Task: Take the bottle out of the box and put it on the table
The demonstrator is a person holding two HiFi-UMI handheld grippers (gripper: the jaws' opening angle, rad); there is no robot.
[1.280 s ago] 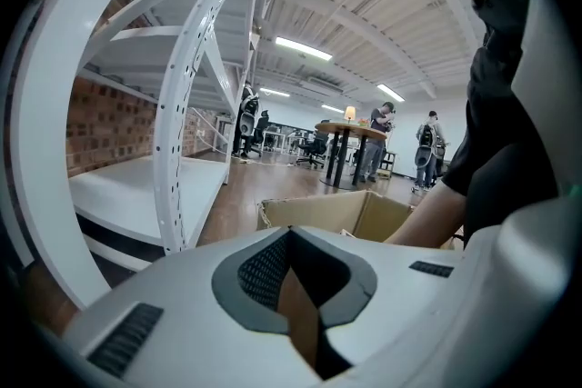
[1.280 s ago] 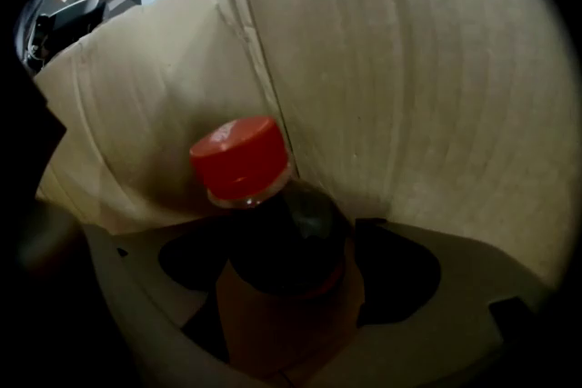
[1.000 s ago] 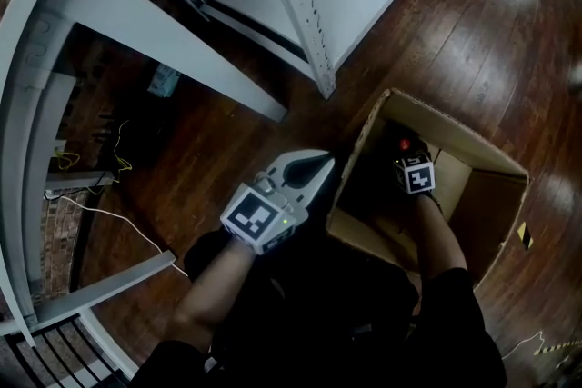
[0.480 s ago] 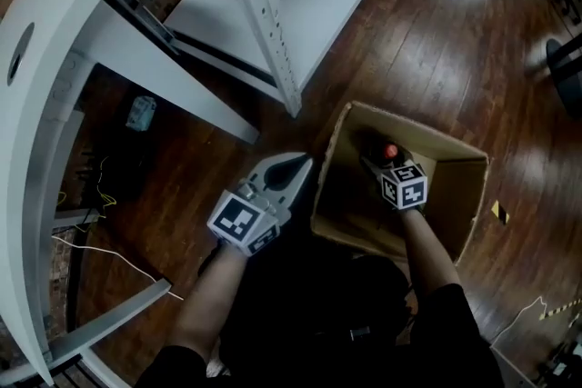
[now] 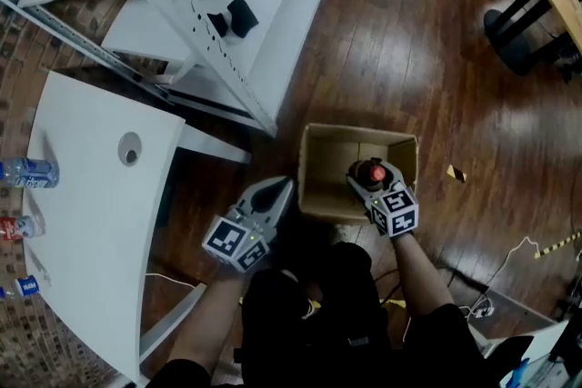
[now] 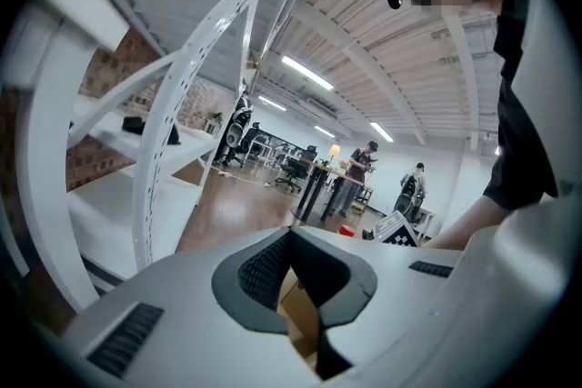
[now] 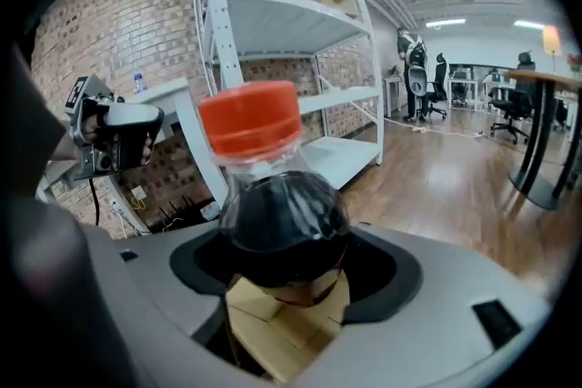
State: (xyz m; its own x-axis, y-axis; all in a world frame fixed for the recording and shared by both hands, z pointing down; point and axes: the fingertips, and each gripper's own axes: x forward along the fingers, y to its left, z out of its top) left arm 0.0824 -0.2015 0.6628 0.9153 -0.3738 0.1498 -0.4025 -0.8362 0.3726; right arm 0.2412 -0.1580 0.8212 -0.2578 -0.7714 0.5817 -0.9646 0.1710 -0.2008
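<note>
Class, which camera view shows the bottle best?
Right gripper view: the bottle fills the centre, red cap and dark contents clear, held in the right gripper. Head view shows only its cap from above; left gripper view, a red speck.

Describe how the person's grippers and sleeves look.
The left gripper and right gripper both have pale grey shells that taper toward the jaws, which are lined with dark pads. Each carries a cube with black-and-white square markers. The person wears a dark short-sleeved top.
</note>
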